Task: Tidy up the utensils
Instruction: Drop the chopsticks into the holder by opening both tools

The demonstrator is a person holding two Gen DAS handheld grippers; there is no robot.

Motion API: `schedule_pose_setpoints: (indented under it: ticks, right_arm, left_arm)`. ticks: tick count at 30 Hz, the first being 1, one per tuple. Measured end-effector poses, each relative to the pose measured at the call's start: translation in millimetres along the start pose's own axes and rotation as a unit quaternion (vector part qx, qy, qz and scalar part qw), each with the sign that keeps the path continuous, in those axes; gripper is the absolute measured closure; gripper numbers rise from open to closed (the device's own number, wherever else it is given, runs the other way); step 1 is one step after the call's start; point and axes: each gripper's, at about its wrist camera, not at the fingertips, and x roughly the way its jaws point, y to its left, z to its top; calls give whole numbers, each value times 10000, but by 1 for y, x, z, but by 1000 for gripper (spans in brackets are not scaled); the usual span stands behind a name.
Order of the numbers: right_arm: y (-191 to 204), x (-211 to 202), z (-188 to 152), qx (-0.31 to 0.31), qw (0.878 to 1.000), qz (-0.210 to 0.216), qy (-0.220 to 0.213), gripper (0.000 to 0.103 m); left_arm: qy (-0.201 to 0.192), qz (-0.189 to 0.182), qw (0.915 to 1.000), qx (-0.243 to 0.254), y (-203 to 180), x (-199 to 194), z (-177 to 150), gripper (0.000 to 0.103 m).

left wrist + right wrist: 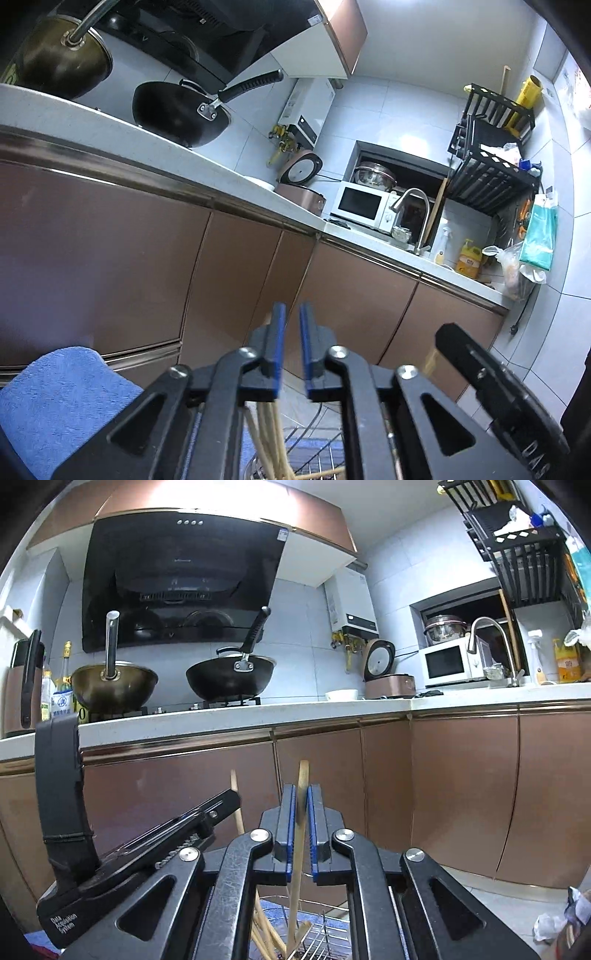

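Observation:
My right gripper (302, 803) is shut on a wooden chopstick (300, 834) that stands nearly upright between the blue pads, its top above the fingertips and its lower end in a wire basket (325, 934) below. Several more wooden chopsticks (264, 930) lean in that basket. My left gripper (291, 321) points at the cabinet fronts with its blue pads a small gap apart and nothing between them. Under it, several pale chopsticks (271, 439) rise from the wire basket (317, 454). The left gripper's body (140, 849) shows at the left of the right wrist view.
A blue towel (62, 402) lies at lower left. Brown cabinet doors (461, 794) stand close ahead under a white counter (258, 712) with two woks (231, 679), a rice cooker (388, 679), a microwave (448, 664) and a tap (491, 642).

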Motion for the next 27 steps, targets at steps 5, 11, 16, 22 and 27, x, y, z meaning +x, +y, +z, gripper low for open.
schedule_pose_setpoints:
  ticks: [5, 11, 16, 22, 27]
  right_arm:
    - [-4, -20, 10, 144, 9998, -113, -40, 75]
    - [5, -54, 22, 140, 9996, -256, 11, 60]
    - [16, -86, 25, 83, 9986, -481, 199, 48]
    - [30, -121, 18, -18, 9965, -667, 497, 39]
    - [42, -148, 10, -136, 9942, -793, 711, 29]
  left_arm:
    - [25, 101, 9999, 97, 1, -28, 13, 71]
    - [331, 470, 9973, 447, -3, -72, 23, 63]
    - [661, 833, 9923, 635, -2, -108, 20, 58]
    - [880, 1137, 9844, 1016, -5, -159, 13, 54]
    - [937, 1345, 9794, 1178, -4, -195, 13, 51]
